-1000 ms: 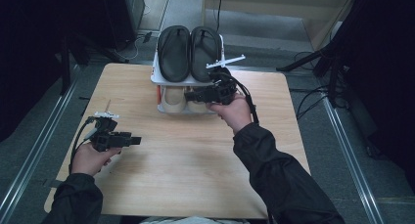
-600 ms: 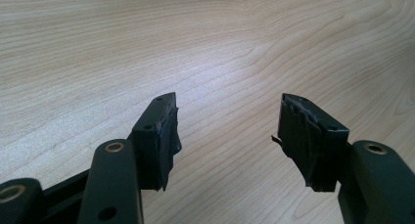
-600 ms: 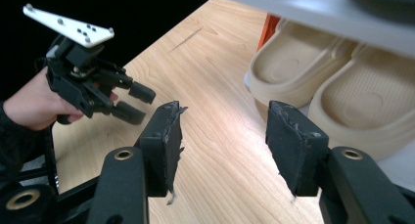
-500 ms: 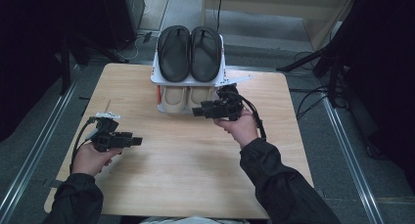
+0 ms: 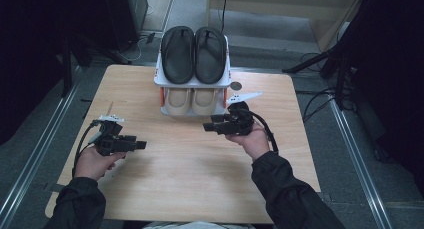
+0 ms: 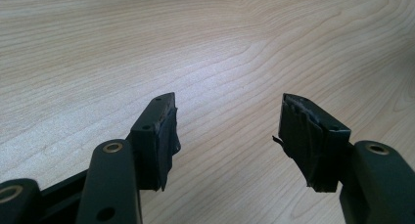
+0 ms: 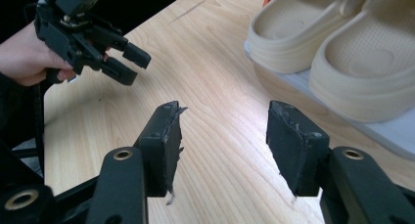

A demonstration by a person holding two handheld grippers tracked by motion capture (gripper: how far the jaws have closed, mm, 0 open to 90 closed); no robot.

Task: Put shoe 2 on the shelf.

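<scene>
A small white two-tier shoe rack [image 5: 160,81] stands at the table's far middle. A pair of black slippers [image 5: 194,54] lies on its top shelf and a pair of beige slippers [image 5: 191,101] sits on the lower one, also seen close up as beige slippers [image 7: 342,43] in the right gripper view. My right gripper [image 5: 209,126] [image 7: 222,136] is open and empty, just in front of the rack and pointing left. My left gripper [image 5: 140,145] [image 6: 227,133] is open and empty, low over the bare wood at the left; it shows again as the left gripper [image 7: 125,62] in the right gripper view.
The wooden table [image 5: 190,174] is bare in front of the rack. Its edges drop to a grey floor with metal rails [image 5: 35,164] on both sides. Cables [image 5: 320,104] and dark equipment stand beyond the right edge.
My right gripper has drawn back from the rack's lower shelf toward me and to the right, with nothing in it. The left gripper has stayed where it was.
</scene>
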